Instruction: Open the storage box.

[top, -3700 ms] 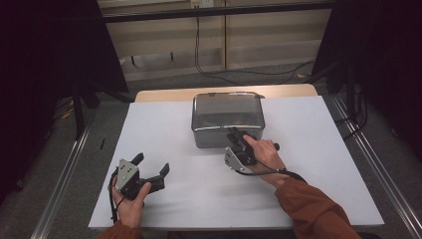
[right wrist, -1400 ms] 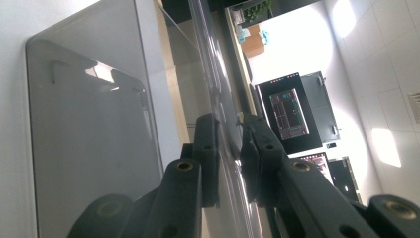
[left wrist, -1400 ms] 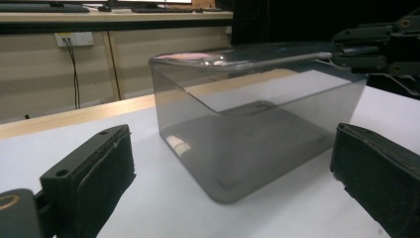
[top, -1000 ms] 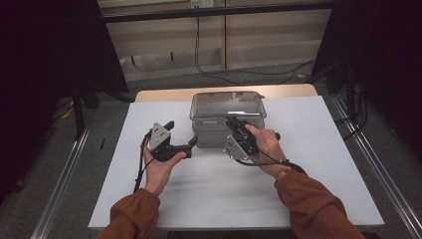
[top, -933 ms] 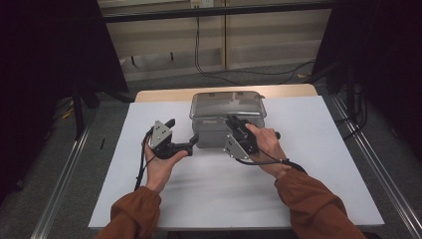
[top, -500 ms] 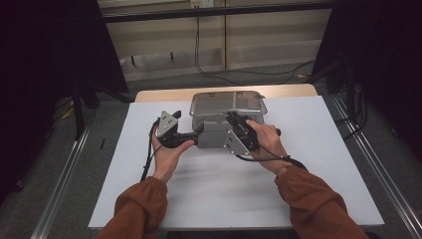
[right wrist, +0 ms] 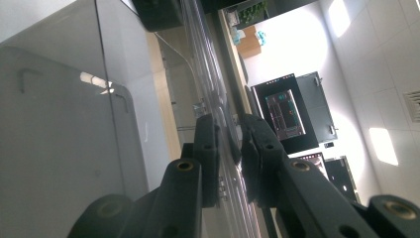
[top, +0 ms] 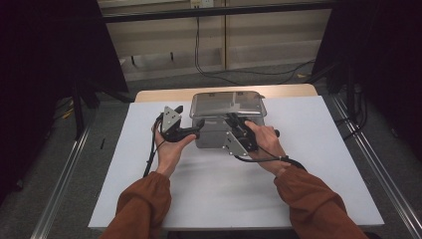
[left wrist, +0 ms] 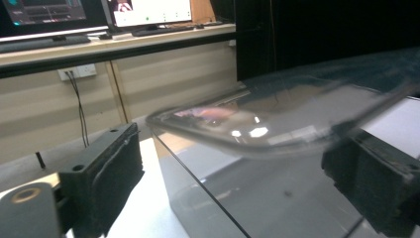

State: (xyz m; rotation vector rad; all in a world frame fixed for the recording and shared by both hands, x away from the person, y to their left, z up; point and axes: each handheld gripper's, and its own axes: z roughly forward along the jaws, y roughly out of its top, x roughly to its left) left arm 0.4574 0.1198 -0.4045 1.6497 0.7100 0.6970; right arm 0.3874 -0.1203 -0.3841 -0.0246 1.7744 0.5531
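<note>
At the near edge of the clear lidded box [top: 226, 117], my right gripper [top: 234, 124] is clamped narrow on the rim of the transparent lid [top: 226, 102]; the right gripper view shows the thin lid edge [right wrist: 229, 144] pinched between the two pads, jaws nearly together. The right hand [top: 263, 144] has held its place over the last second. The change is on the other side: the left gripper [top: 191, 132], well off from the box a few seconds ago, has travelled across the white worktop [top: 224, 194] and now sits at the box's left end. Its jaws have just been closing a little but stand wide. In the left gripper view the lid's corner [left wrist: 208, 124] and the box wall [left wrist: 237, 198] lie between and ahead of the two pads [left wrist: 111, 173], with a gap visible at the left one; I see no pressure on the lid from either. The box rests on the worktop just ahead of both grippers, lid seemingly still seated, though the left gripper view is blurred along the rim. My reading: with the right side already secured, the left is setting up a second hold, so a two-handed lid lift looks close. The left jaws need to settle squarely on the lip first; a skewed bite could twist the lid or drag the box.
</note>
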